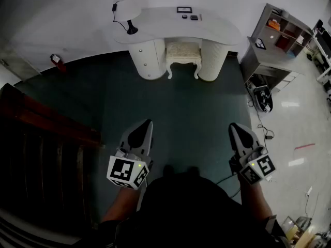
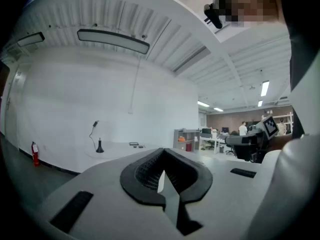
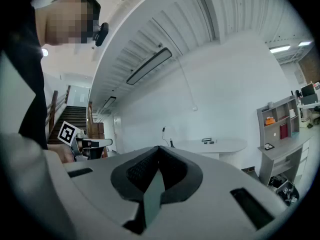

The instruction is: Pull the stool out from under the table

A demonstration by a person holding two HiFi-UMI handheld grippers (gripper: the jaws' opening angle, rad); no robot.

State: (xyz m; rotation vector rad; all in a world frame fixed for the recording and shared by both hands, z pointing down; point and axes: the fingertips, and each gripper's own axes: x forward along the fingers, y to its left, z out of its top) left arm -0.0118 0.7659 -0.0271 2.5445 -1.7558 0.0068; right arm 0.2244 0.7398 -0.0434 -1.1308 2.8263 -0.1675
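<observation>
A cream stool (image 1: 182,56) with a cushioned top stands tucked into the knee gap of the white curved table (image 1: 217,31) against the far wall. Both grippers hover well short of it, over the dark green floor. My left gripper (image 1: 147,123) is shut and holds nothing. My right gripper (image 1: 233,126) is likewise shut and empty. In the left gripper view the jaws (image 2: 162,152) meet, with the table (image 2: 120,147) far ahead. The right gripper view shows its closed jaws (image 3: 159,149) and the table (image 3: 216,145) in the distance. Neither gripper view shows the stool.
A black desk lamp (image 1: 130,19) and small dark items (image 1: 184,10) sit on the table. A grey shelf unit (image 1: 276,39) stands at the right, with a device and cables (image 1: 261,98) on the floor. Dark wooden stairs (image 1: 41,149) fill the left; a fire extinguisher (image 1: 57,61) stands by the wall.
</observation>
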